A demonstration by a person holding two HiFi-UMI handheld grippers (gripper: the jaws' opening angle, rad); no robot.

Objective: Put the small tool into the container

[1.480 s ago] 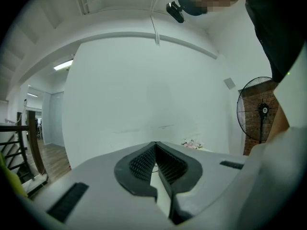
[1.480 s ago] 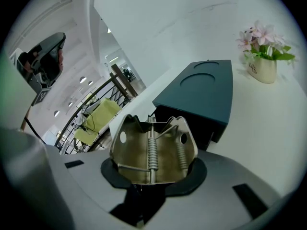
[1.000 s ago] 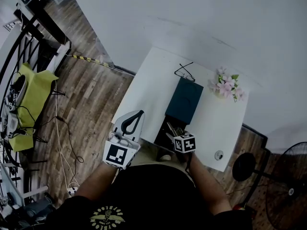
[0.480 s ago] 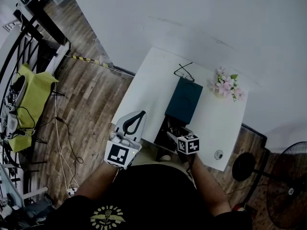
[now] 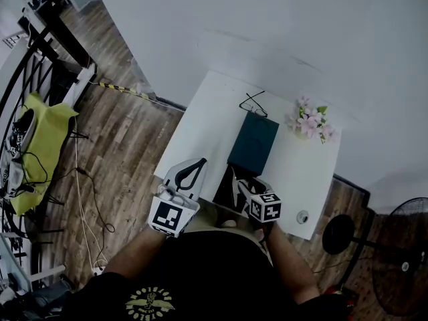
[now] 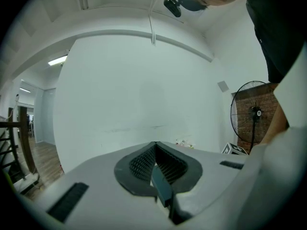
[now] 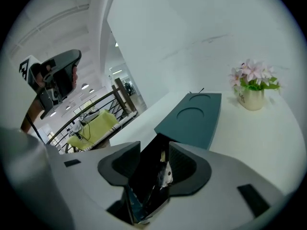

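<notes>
A black open container (image 5: pixel 226 187) stands near the table's front edge, with a flat teal lid (image 5: pixel 253 142) lying just beyond it. My right gripper (image 5: pixel 239 182) hangs over the container, its jaws apart and closing. In the right gripper view a small silvery tool (image 7: pixel 164 172) lies inside the dark container (image 7: pixel 144 174) below the right gripper (image 7: pixel 154 157); the pads do not press on it. My left gripper (image 5: pixel 198 163) hovers at the table's front left corner, shut and empty, its left gripper (image 6: pixel 154 150) tips meeting.
Black glasses (image 5: pixel 253 103) lie behind the teal lid (image 7: pixel 194 116). A pot of pink flowers (image 5: pixel 309 120) stands at the table's back right, and a small round object (image 5: pixel 303 217) lies near the front right corner. A standing fan (image 5: pixel 394 259) is on the floor at right.
My right gripper has drawn back a little toward the person, staying over the black container. The left gripper has hardly moved.
</notes>
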